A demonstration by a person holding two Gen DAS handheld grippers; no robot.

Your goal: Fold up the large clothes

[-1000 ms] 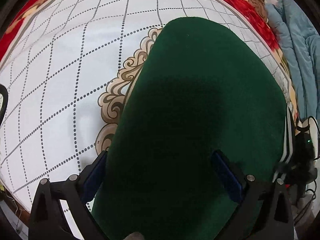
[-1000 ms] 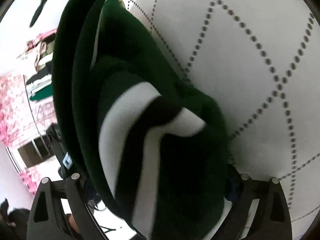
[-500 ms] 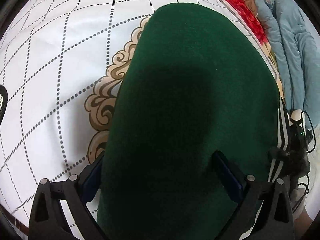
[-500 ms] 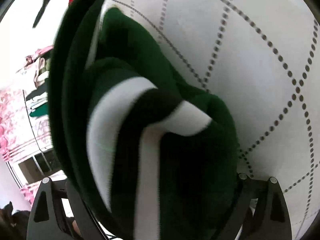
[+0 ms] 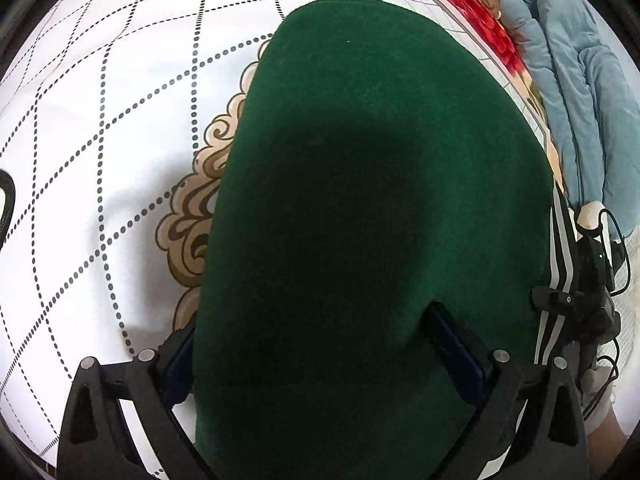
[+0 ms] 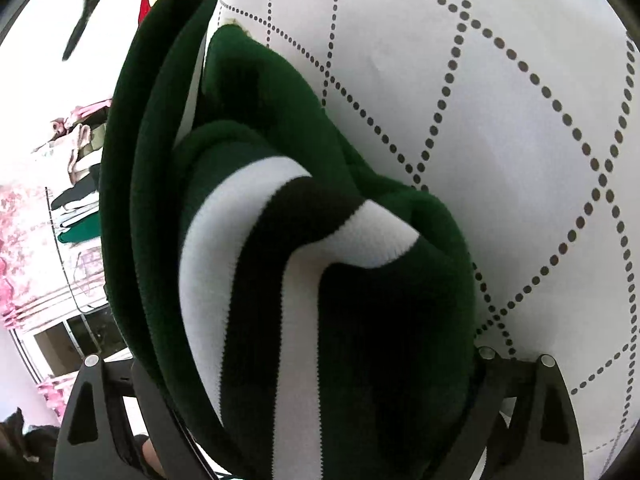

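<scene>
A dark green garment [image 5: 372,184] with white and black stripes lies folded on a white quilted bed cover [image 5: 120,120]. In the left wrist view its smooth green panel fills the middle, and my left gripper [image 5: 316,356] is shut on its near edge, the blue pads pressed against the cloth. In the right wrist view the garment [image 6: 304,280] is bunched in thick folds with a white and black striped band, and my right gripper [image 6: 312,392] is shut on this bundle. The other gripper [image 5: 580,300] shows at the garment's right edge.
The bed cover has a dotted diamond pattern, a tan scroll motif [image 5: 200,208] and a red floral border [image 5: 488,20]. A light blue padded blanket [image 5: 580,92] lies at the far right. A clothes rack [image 6: 76,200] and a window stand beyond the bed.
Both grippers have moved forward over the bed with the garment; the green panel now reaches closer to the red border. Both grips are unchanged.
</scene>
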